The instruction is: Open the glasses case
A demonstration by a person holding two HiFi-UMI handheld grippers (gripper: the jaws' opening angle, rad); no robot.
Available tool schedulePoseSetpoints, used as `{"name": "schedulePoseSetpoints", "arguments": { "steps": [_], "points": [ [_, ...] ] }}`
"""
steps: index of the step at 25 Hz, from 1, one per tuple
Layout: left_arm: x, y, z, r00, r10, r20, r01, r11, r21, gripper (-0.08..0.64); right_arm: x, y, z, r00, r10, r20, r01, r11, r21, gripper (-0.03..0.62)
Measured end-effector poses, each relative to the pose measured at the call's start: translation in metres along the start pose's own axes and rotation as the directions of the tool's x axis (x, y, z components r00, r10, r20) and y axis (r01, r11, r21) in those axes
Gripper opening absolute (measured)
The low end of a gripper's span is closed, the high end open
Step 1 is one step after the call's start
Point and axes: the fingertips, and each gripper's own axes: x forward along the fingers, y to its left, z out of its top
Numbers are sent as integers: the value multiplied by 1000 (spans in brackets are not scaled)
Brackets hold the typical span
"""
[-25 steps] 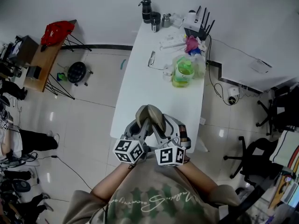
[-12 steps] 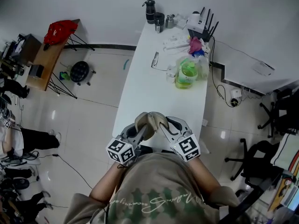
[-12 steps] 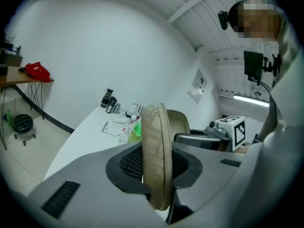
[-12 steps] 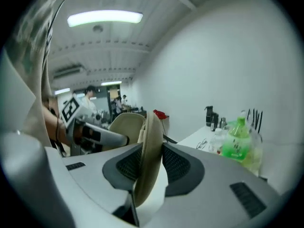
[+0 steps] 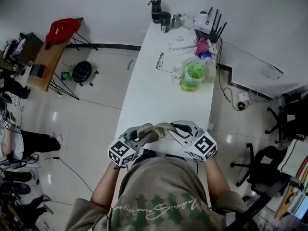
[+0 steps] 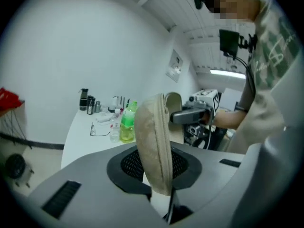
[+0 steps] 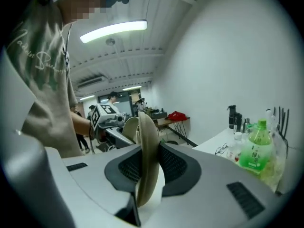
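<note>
Grey left tool [image 5: 144,133], angled inward and slightly down, jaws narrow, clamped one shell of the beige glasses case [image 5: 155,130] above the near end of the white tabletop [image 5: 159,95]. The right tool [image 5: 171,128], mirrored, had just been closing its jaws onto the other shell.

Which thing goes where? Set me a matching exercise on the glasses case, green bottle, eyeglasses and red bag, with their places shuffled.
Things:
1. glasses case
2. green bottle
3. eyeglasses
4. red bag

Places:
A. on the wooden side table
B. over the near end of the white table
C. flat on the white table, left of the bottle
D. upright near the white table's right edge

Pairs: 1-B, 2-D, 3-C, 4-A
</note>
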Motion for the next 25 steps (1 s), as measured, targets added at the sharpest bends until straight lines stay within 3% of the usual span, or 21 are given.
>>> {"name": "schedulePoseSetpoints", "arguments": {
  "steps": [2,4,6,8,11,14,18,21,25],
  "points": [
    [3,-7,-11,997,-38,-71,46,992,117,64,1,9,-3,998,55,-18,-56,997,-53,75],
    [6,-19,-21,988,-95,-123,118,975,188,52,0,21,-7,991,127,-36,-129,988,-80,75],
    [6,-31,-26,973,-167,-156,197,960,197,47,-2,29,-13,977,206,-47,-208,977,-50,75],
    [3,-46,-25,950,-265,-164,293,940,177,46,-7,34,-17,955,294,-30,-292,954,64,75],
    [-4,-72,-15,889,-445,-113,456,883,109,46,-18,40,-20,906,420,48,-417,869,266,74],
    [-8,-94,-8,827,-557,-81,562,822,88,44,-22,49,-20,869,478,129,-491,797,351,63],
    [-8,-105,1,777,-629,-7,629,776,52,44,-25,46,-18,836,479,268,-548,702,455,63],
    [-12,-109,4,741,-671,38,671,741,13,41,-25,48,-17,814,485,318,-579,648,494,63],
    [-11,-116,6,702,-707,93,711,702,-28,38,-26,48,-19,773,484,410,-633,550,545,63]
  ]
}}
